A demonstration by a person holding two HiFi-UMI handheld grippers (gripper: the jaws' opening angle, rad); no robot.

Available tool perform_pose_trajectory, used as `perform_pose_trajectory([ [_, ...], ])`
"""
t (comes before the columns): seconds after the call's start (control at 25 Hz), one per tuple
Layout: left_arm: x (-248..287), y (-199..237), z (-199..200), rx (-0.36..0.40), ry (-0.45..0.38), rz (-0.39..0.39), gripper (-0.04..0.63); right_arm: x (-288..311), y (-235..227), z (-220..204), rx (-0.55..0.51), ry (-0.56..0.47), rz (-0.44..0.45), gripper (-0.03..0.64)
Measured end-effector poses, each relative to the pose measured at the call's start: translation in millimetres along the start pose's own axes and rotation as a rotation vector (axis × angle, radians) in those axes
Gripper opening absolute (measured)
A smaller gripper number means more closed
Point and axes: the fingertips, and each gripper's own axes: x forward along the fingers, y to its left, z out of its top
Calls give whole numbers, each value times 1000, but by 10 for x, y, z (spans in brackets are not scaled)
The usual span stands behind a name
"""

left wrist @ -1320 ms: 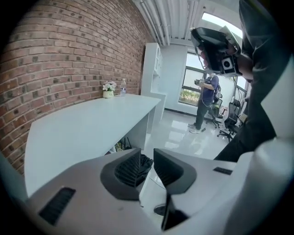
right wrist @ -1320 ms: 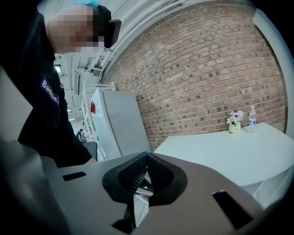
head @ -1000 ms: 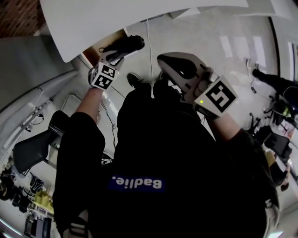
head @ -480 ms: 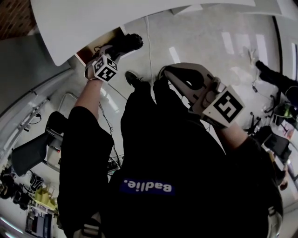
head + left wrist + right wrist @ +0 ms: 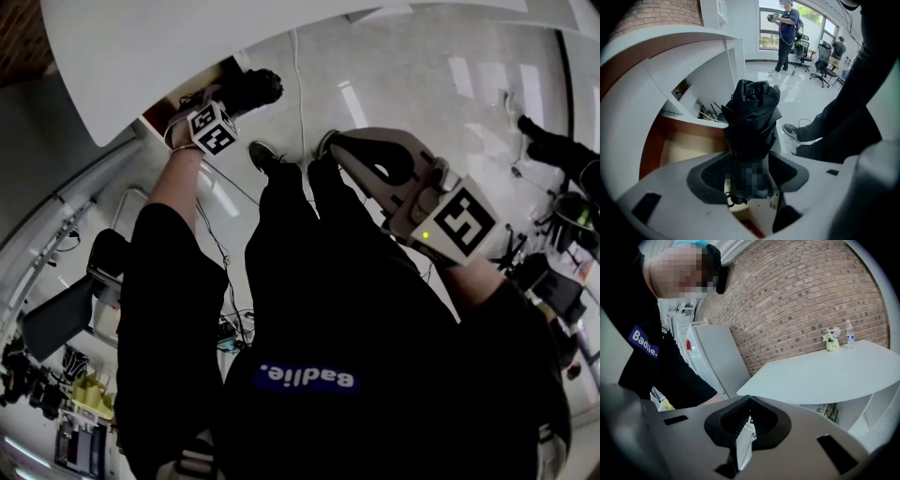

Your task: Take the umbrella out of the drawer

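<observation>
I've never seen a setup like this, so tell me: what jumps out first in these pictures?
A black folded umbrella stands between the fingers of the left gripper, which are opening, at an open wooden drawer in a curved white counter. The right gripper hangs empty, fingers together, in front of the person dressed in black.

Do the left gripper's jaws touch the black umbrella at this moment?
Cannot tell. In the left gripper view the umbrella stands between the opening jaws of the left gripper, but a blurred patch hides where the pads would meet it.
</observation>
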Motion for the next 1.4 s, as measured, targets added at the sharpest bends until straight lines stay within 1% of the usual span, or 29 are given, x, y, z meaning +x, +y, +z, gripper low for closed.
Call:
perform_pose_trajectory([
  [0.12, 117, 29, -49, 55, 44, -36, 267, 0, -66, -18, 6, 5, -7, 26],
  [0.28, 248, 46, -96, 123, 98, -97, 268, -58, -185, -114, 23, 25, -38, 26],
  [0.44, 347, 46, -163, 210, 159, -137, 272, -71, -224, -171, 30, 36, -54, 26],
  [0.6, 436, 12, -159, 266, 185, -175, 282, -118, -279, -204, 41, 38, -73, 26],
  [0.76, 471, 17, -170, 283, 189, -229, 287, -118, -340, -259, 52, 49, -96, 26],
  [0.92, 463, -7, -189, 290, 184, -264, 268, -103, -351, -285, 67, 57, -114, 26],
  [1.08, 454, -23, -174, 298, 184, -260, 245, -129, -383, -271, 66, 63, -136, 26],
  [1.28, 402, -8, -152, 311, 184, -238, 236, -138, -395, -233, 50, 57, -155, 26],
  [1.4, 270, 11, -120, 293, 163, -218, 236, -153, -344, -175, 42, 51, -154, 26],
])
